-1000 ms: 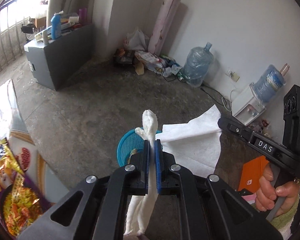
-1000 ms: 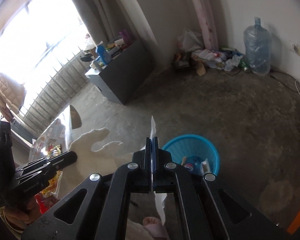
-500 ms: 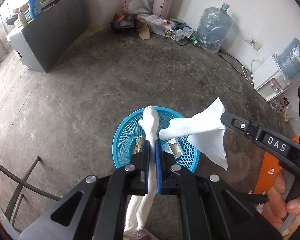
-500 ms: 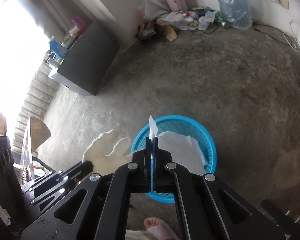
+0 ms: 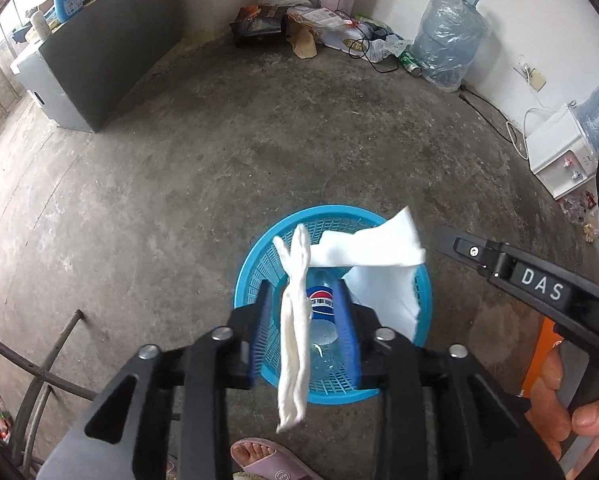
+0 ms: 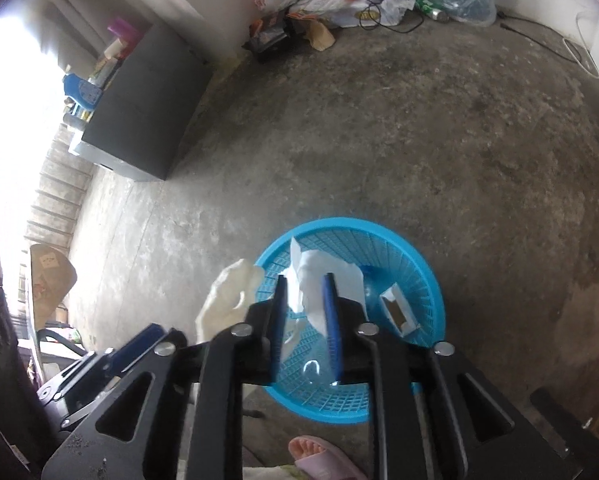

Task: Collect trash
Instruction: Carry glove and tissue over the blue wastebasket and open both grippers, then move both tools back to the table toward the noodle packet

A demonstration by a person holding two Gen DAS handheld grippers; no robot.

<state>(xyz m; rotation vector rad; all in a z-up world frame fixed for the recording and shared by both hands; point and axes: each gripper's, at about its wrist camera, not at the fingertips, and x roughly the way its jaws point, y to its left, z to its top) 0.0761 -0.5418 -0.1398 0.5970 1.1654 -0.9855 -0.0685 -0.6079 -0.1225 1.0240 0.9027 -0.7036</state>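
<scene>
Risk item: we have just been opening both grippers' fingers, left gripper (image 5: 303,316) and right gripper (image 6: 305,314), released; twisted tissue (image 5: 295,332) still between the left fingers and flat tissue (image 6: 319,284) between the right may cling or drift past the blue basket (image 5: 251,264) rim below.

Your left black two-finger gripper (image 5: 304,312): points steeply down, jaws just opened, parted | your right black two-finger gripper (image 6: 305,312): tilted down, jaws just opened, parted | your right hand (image 5: 571,408): at 4 o'clock, fingers wrapped around its handle
</scene>
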